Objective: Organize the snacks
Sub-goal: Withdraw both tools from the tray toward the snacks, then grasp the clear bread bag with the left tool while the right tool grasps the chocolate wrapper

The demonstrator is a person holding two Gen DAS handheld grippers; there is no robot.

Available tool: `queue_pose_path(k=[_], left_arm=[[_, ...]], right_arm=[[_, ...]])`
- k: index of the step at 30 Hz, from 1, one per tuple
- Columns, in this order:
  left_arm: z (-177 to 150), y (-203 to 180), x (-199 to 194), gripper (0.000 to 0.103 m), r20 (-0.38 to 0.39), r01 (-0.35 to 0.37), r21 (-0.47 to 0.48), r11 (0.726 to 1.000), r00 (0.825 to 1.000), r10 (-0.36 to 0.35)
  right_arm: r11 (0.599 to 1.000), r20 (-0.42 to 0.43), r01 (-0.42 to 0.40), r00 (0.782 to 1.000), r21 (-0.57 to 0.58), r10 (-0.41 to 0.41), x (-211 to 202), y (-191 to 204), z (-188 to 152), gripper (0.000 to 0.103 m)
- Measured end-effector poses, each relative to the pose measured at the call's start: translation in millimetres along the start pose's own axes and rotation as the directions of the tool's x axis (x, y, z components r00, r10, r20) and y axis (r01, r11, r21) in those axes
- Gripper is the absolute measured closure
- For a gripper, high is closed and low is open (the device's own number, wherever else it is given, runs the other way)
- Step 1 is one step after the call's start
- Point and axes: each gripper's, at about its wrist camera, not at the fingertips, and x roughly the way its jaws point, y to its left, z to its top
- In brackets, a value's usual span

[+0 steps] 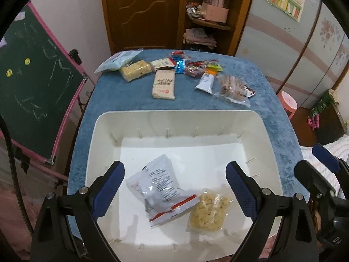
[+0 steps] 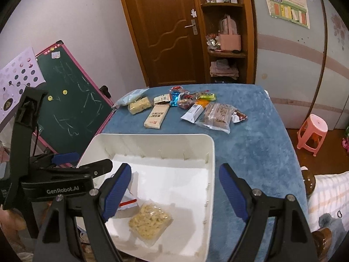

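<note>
A white bin (image 1: 270, 152) sits on the blue cloth table at the near edge; it also shows in the right wrist view (image 2: 210, 152). Inside lie a grey-white snack bag (image 1: 160, 188) and a clear bag of yellow puffs (image 1: 208, 215), which also shows in the right wrist view (image 2: 149, 222). My left gripper (image 1: 174, 191) is open and empty above the bin, over the grey bag. My right gripper (image 2: 175, 193) is open and empty over the bin's right side. Loose snacks lie at the table's far end: a beige cracker pack (image 1: 164, 84), a yellow bar (image 1: 135, 69), a white pouch (image 1: 206, 82), a brown biscuit bag (image 1: 234, 88).
A green chalkboard (image 1: 32, 83) with a pink frame stands left of the table. A wooden door and shelf (image 1: 209, 13) are behind. A pink stool (image 2: 313, 134) stands at the right. A bed (image 2: 327, 196) lies at the near right. The left gripper's body (image 2: 56, 187) shows in the right view.
</note>
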Motion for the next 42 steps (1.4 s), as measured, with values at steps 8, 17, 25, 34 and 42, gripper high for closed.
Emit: queue_pose_path(k=[8,17,25,34,42], left_arm=[[23.7,-40.7,-10.6,0.009,0.047,-0.001,0.052,0.999,0.999,-0.001],[83.3,-85.2,-32.9,0.01,0.127,-0.004,0.114,0.994,0.992,-0.01],[149.8,-121.2,-38.6,0.01,0.158,0.035,0.192,0.981,0.985,-0.066],[217.5,-154.3,-15.4,0.01,0.207,-0.005,0.227,0.974,0.977,-0.043],[245.5,-172.1,76.4,0.01,0.105,-0.029,0.238,0.971,0.994,0.003]], right_arm=[[0.999,0.036,0.03,0.999,-0.016,-0.03,-10.6,-29.5,15.2,0.02],[0.997,0.146,0.075,0.986,0.021,-0.078,-34.9,-75.1,65.4,0.02],[0.983,0.189,0.18,0.967,-0.03,-0.171,-36.9,-98.1,122.6,0.02],[0.971,0.148,0.237,0.961,-0.011,-0.233,1.6,-137.2,169.3,0.02],[0.972,0.001,0.233,0.972,0.013,-0.233,76.8,-185.1,185.2,0.02]])
